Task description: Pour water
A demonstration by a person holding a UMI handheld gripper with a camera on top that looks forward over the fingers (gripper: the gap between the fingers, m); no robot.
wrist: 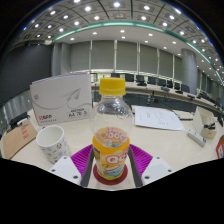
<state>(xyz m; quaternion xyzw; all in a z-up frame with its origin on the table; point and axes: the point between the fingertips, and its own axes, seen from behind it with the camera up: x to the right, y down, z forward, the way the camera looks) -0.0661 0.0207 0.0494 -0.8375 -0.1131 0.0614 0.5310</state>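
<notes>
A clear plastic bottle (111, 135) with a yellow cap and an orange-and-yellow label stands upright between my fingers. My gripper (111, 165) is shut on the bottle: both magenta pads (82, 158) lie against its sides with no gap showing. A dark red round disc (111, 181) shows under the bottle's base. A white paper cup (52, 142) with a faint pattern stands upright on the pale table (170, 145), to the left of the bottle and a little beyond the left finger. I cannot see inside the cup.
A white cardboard box (62, 98) stands behind the cup. Sheets of paper (158, 118) lie beyond the bottle to the right. Small items (208, 126) sit at the table's right end. Rows of desks and chairs (150, 82) fill the room behind.
</notes>
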